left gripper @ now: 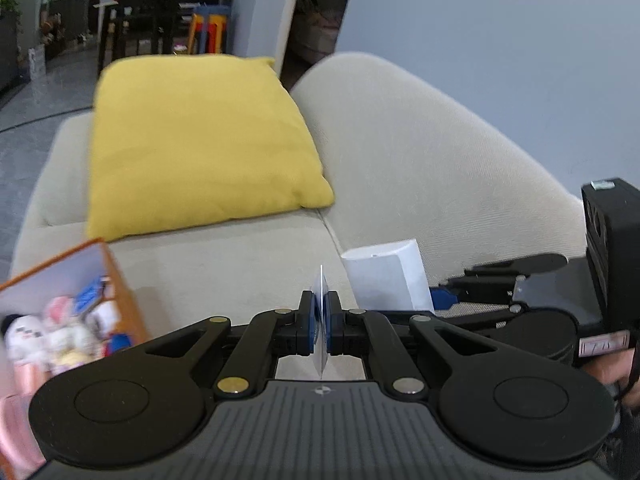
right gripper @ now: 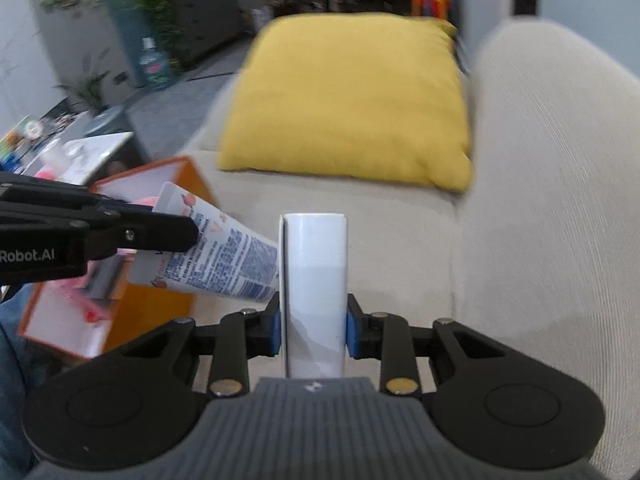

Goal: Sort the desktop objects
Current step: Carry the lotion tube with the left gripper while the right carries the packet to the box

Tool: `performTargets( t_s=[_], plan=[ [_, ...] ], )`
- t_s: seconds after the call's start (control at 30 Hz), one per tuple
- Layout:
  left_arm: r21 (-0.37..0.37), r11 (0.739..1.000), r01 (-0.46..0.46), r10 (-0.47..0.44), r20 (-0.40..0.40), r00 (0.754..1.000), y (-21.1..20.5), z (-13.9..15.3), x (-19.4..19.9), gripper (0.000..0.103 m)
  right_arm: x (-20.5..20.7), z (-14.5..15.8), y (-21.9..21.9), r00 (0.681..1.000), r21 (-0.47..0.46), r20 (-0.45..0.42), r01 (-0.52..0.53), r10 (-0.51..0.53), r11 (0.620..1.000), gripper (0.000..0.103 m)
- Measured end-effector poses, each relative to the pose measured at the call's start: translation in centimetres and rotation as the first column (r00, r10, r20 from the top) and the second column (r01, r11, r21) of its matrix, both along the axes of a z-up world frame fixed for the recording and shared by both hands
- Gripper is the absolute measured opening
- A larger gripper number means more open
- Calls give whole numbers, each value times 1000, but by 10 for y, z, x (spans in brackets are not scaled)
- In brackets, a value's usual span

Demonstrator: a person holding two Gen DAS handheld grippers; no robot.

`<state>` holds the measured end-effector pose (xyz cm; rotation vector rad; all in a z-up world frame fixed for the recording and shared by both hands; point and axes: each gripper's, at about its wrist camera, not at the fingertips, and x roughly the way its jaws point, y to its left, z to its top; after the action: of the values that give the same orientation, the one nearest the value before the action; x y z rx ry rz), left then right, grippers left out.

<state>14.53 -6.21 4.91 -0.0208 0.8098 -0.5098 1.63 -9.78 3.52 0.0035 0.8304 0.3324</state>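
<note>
My left gripper (left gripper: 320, 322) is shut on the flat crimped end of a white tube (left gripper: 321, 320), seen edge-on between the blue pads. In the right wrist view the tube (right gripper: 224, 256) shows blue print and peach pictures, and the left gripper (right gripper: 152, 232) holds its flat end. My right gripper (right gripper: 314, 328) is shut on the tube's white cap (right gripper: 314, 280), which also shows in the left wrist view (left gripper: 386, 276). Both grippers hold the tube above the sofa seat. An orange box (left gripper: 120, 280) with several small items stands at the left, also in the right wrist view (right gripper: 152, 308).
A beige sofa (left gripper: 240, 256) lies below, with its backrest (left gripper: 420, 152) at the right. A yellow cushion (left gripper: 200, 148) rests at the far end of the seat. A low table (right gripper: 80, 152) with small items stands left of the sofa.
</note>
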Motion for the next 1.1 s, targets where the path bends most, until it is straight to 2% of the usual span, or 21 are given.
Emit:
performTargets(
  t_s=[0.13,0.23,0.33,0.47,0.57,0.63,0.73,0.8,0.87,1.1],
  plan=[
    [-1,999,-47,47,35,998,43,23,-22,5,-10,28,42,989,-35,55,-135,137,990,31],
    [20,996,-91,90,55,994,74,35,-38,5,-12,43,78,964,-70,72,-250,255,966,31],
    [55,989,-139,136,60,989,103,41,-51,5,-13,52,113,925,-106,76,-364,372,925,31],
    [103,973,-207,203,40,978,135,39,-56,5,-16,59,161,847,-167,63,-512,527,843,31],
    [125,959,-255,253,36,967,160,36,-60,5,-13,56,197,784,-230,38,-597,620,769,31],
    [125,952,-280,279,28,960,176,34,-60,5,-13,52,219,730,-270,8,-657,684,704,31],
    [116,945,-306,306,18,952,195,30,-62,5,-10,39,250,648,-313,-70,-736,758,600,31],
    [111,939,-325,326,13,945,207,26,-64,5,-9,28,265,582,-346,-112,-782,805,518,31],
    [103,936,-336,337,8,942,220,23,-66,5,-6,15,273,525,-357,-155,-819,837,448,31],
    [102,943,-318,319,2,948,231,13,-57,5,-1,-30,289,380,-348,-305,-898,873,269,31]
  ],
)
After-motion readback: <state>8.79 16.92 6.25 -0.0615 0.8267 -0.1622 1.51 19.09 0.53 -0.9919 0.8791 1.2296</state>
